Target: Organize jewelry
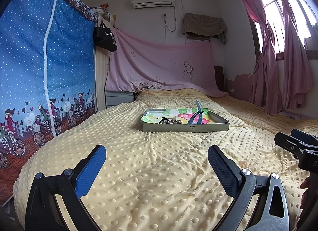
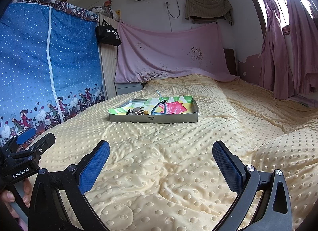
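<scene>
A shallow grey metal tray (image 1: 210, 127) (image 2: 178, 120) lined with bright patterned paper sits in the middle of the bed. Inside it lie a small heap of jewelry (image 1: 169, 120) (image 2: 138, 111) and a blue band-like piece (image 1: 196, 114) (image 2: 159, 105) that stands up partly. My left gripper (image 1: 157, 157) hovers open over the blanket, well short of the tray, nothing between its blue pads. My right gripper (image 2: 161, 155) is also open and empty, at a similar distance from the tray. Each gripper shows at the edge of the other's view.
A yellow dotted blanket (image 1: 159, 171) (image 2: 178, 171) covers the bed. A blue fabric wardrobe (image 1: 39, 61) stands along the left side, with a black bag (image 1: 105, 36) hanging by it. Pink sheet (image 1: 163, 65) at the head, pink curtains (image 1: 282, 61) at right.
</scene>
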{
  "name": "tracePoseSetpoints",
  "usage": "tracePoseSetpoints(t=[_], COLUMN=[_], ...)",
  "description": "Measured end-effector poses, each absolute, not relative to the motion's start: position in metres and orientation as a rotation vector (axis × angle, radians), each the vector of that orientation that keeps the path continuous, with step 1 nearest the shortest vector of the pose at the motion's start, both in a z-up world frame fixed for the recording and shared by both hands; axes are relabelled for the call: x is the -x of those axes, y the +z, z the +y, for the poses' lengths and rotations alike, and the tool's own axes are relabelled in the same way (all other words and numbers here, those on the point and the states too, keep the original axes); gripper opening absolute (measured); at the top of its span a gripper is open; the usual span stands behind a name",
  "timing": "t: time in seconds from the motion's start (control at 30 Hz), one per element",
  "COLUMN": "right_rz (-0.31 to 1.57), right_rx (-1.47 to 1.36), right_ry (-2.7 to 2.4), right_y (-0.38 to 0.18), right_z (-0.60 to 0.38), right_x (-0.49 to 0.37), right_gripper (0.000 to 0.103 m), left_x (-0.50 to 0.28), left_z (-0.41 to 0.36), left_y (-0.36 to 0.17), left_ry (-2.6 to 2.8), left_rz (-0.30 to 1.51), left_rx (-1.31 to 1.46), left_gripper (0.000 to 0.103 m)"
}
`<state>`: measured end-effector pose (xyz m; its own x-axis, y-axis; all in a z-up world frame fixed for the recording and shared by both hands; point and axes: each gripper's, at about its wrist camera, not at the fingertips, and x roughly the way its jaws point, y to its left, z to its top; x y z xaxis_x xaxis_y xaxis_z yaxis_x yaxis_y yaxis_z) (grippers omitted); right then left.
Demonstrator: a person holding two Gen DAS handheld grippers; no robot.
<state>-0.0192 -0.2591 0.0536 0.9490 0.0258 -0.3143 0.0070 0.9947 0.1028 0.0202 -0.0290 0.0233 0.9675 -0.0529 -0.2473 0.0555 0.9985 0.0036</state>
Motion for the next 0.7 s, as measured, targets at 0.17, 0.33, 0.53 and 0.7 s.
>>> tracePoseSetpoints(t=[0.17,0.33,0.53,0.7], right_rz=[0.322,0.323,0.328,0.333], right_rx=[-0.104,-0.106,-0.121,-0.143], right_ry=[0.011,0.011,0.007,0.003], right_y=[0.054,0.055,0.054,0.052], right_z=[-0.259,-0.258,-0.259,-0.261], right_x=[0.019,0.02,0.019,0.017], right_gripper=[0.102,0.102,0.102,0.102], left_x=[-0.022,-0.025,-0.027,-0.031], left_z=[-0.027,-0.024,-0.026,-0.027], left_y=[0.024,0.026,0.023,0.017], left_ry=[-0.056,-0.066,-0.067,-0.07], left_rz=[0.253,0.268,0.282,0.304], left_rx=[-0.006,0.007,0.0,-0.017], left_gripper=[0.103,0.103,0.103,0.103])
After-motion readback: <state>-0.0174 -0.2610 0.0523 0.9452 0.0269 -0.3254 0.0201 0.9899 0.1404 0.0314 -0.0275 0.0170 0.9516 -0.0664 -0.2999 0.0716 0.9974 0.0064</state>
